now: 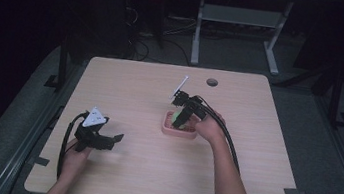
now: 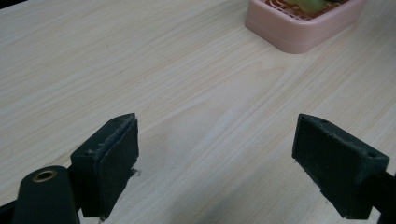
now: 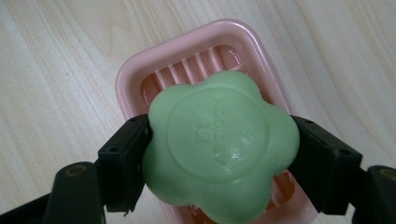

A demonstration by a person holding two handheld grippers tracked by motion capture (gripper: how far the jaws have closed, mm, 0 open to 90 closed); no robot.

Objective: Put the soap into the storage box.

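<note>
1. My right claw pinches the soap, a green flower-shaped bar, one jaw on each side of it. The soap sits right over the pink dish, which lies near the middle of the table.
2. I cannot tell whether the soap already touches the dish ribs or hangs just above them, so I would judge by feel and go down slowly.
3. I keep the bar flat and centred, its lobes inside the rim, so it does not tip onto the edge.
4. I spread the jaws only once the bar rests, and only a little: the dish walls stand close to both jaws.
5. Then I lift straight up, so as not to drag the light dish.
6. My left claw is spread wide and holds nothing, low over bare table, well apart from the dish.
</note>
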